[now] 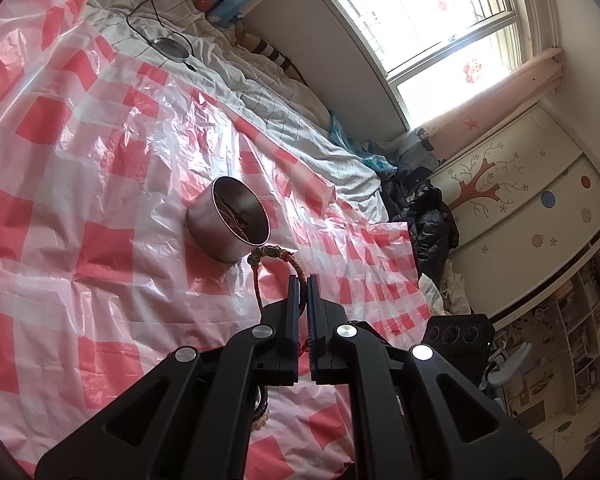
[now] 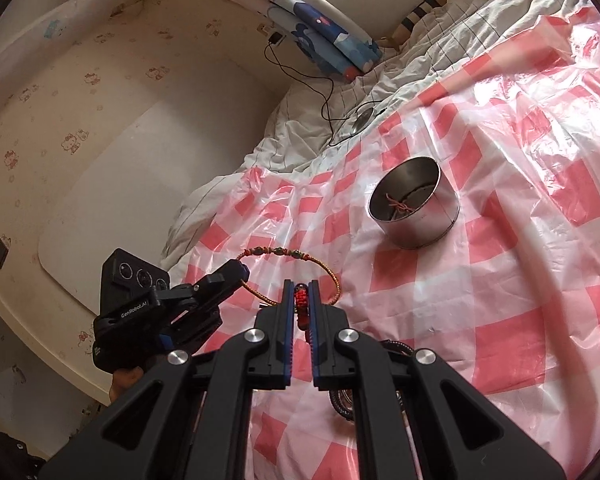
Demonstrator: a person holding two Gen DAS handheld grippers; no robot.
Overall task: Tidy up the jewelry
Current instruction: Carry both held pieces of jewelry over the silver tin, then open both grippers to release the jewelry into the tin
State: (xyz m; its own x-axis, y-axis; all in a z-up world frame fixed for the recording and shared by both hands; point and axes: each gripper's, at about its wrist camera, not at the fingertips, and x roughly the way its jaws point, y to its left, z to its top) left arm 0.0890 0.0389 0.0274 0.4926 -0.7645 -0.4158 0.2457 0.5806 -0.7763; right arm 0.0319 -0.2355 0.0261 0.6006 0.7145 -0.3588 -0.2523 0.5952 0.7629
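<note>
Bracelet [image 2: 296, 254] pinched by gripper [image 2: 236, 270] marked "GenRobot.AI".

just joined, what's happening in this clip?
A person is sorting jewelry on a bed covered with a red-and-white checked plastic sheet. Both handheld grippers are shut on the same braided cord bracelet: the left gripper pinches one side of the loop, and the right gripper clamps its red knotted section. The loop hangs between them above the sheet. A round metal tin with some cords already inside sits just beyond.
</note>
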